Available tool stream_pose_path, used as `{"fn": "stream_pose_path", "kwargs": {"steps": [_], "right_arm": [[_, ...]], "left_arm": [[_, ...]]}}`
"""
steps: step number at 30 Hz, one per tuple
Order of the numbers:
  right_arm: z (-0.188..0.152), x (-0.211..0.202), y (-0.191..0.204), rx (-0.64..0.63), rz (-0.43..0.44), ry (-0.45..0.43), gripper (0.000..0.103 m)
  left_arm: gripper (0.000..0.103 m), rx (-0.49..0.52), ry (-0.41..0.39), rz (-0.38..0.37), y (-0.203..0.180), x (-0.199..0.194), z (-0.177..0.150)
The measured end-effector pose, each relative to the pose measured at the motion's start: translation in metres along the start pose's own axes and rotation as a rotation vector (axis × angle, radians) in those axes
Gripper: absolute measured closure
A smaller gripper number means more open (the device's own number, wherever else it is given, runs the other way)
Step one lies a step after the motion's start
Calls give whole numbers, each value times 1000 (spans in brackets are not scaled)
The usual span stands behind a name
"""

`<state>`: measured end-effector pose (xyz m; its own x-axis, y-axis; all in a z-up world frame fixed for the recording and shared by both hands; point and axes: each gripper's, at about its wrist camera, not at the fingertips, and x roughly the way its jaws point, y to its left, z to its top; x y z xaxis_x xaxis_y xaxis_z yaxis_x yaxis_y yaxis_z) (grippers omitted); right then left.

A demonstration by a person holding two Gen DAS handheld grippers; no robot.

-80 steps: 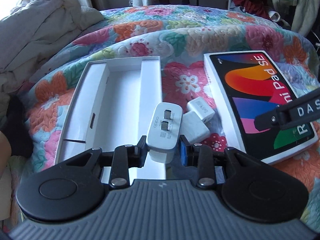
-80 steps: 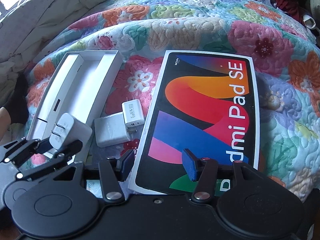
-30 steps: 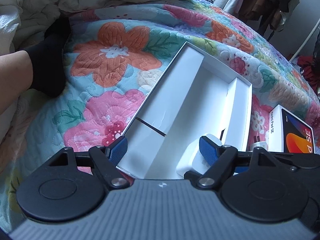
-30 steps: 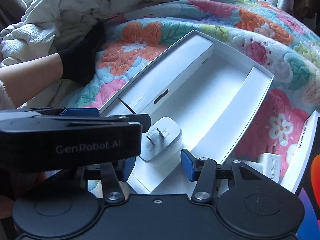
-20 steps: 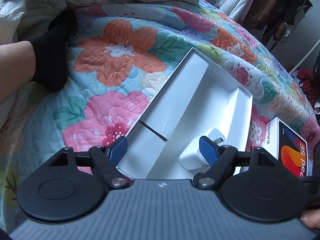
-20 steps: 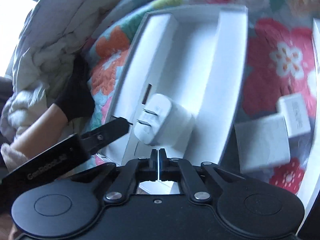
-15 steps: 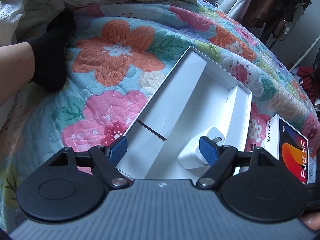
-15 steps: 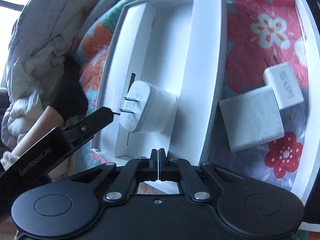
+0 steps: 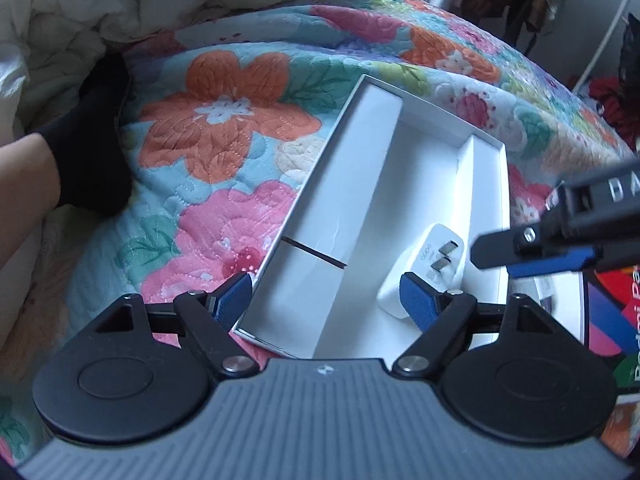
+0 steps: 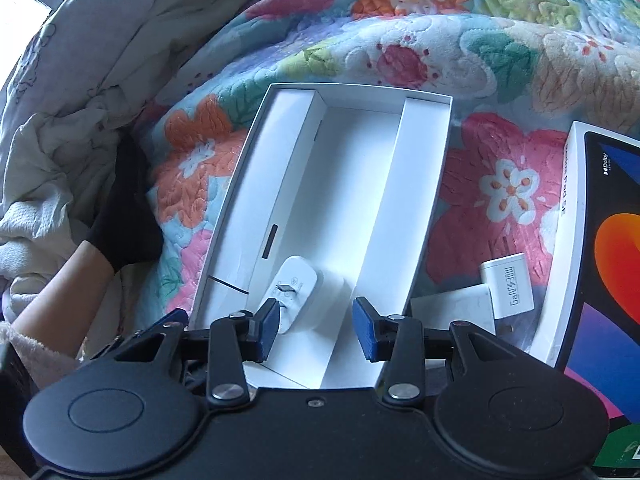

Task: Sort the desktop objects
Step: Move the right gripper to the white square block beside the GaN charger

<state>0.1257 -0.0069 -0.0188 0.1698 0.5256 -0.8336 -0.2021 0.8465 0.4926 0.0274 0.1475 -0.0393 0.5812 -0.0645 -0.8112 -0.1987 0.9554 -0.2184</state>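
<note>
While the white 2-prong charger plug (image 10: 298, 292) is lying in the open white cardboard box tray (image 10: 416, 184) on the floral quilt (image 9: 224, 120), the left gripper (image 9: 326, 300) and right gripper (image 10: 316, 326) are hovering spread, gripping nothing.

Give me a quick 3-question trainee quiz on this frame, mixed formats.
1. True or false: the charger with its prongs showing lies inside the white box.
2. How many chargers lie on the quilt outside that box? A) none B) two C) four
3. Fill in: both the left gripper and the right gripper are ____, holding nothing.

Key: 1 true; 2 B, the small charger and the square charger, beside the tablet box; 3 open.
</note>
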Motion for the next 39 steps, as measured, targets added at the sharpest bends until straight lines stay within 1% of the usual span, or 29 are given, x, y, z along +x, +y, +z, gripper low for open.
{"fn": "stream_pose_path", "kwargs": {"steps": [2,4,7,9,11,12,13,14,17,19,21,22,24,25,26,27,28,29,31,32,33,35,37,39], "right_arm": [[7,1,5,1,-13,13,57],[15,6,11,-6,-30,35,57],[21,24,19,-18,-61,115,57],[23,36,22,-22,-76,157,57],[22,41,20,-27,-68,160,57],[22,44,19,-29,-63,161,58],[21,45,18,-30,-56,160,65],[21,43,15,-28,-43,153,67],[19,39,1,-4,15,131,69],[18,39,-13,42,76,116,69],[15,40,-28,106,164,107,70],[12,43,-37,147,222,115,73],[5,53,-54,239,346,145,78],[0,59,-61,281,384,177,80],[-3,62,-63,291,377,199,83],[-3,59,-58,253,340,192,86],[-3,57,-54,214,302,185,86],[-3,52,-47,159,257,172,85],[-2,40,-28,-4,140,131,83],[-2,34,-19,-68,96,113,83],[-3,29,-14,-95,82,104,83],[-3,19,-9,-120,73,91,77],[-3,8,-8,-146,19,64,64],[-4,-4,-11,-174,-38,31,61]], "left_arm": [[23,49,11,-2,-4,1,-1],[23,65,27,-32,-12,2,-4],[23,91,46,-64,-18,4,-7],[23,83,66,-76,-17,7,-8],[23,78,87,-84,-15,10,-9],[23,76,97,-84,-14,12,-9],[23,73,97,-87,-13,11,-9],[23,70,98,-90,-13,11,-9],[23,59,98,-99,-11,9,-8],[22,52,99,-105,-9,8,-7],[22,45,99,-112,-8,6,-6],[22,41,99,-115,-7,6,-6],[22,34,100,-121,-6,4,-5],[22,31,100,-124,-5,4,-5],[22,27,100,-127,-4,3,-5],[21,22,116,-140,-1,3,-3],[21,22,123,-149,-4,6,-3],[21,21,114,-144,-4,6,-3],[21,22,97,-111,-4,6,-4],[21,26,102,-105,-4,7,-4],[21,24,106,-109,-5,7,-4],[21,19,111,-120,-6,7,-4],[21,21,109,-134,-9,5,-4],[21,31,104,-153,-15,5,-3]]}}
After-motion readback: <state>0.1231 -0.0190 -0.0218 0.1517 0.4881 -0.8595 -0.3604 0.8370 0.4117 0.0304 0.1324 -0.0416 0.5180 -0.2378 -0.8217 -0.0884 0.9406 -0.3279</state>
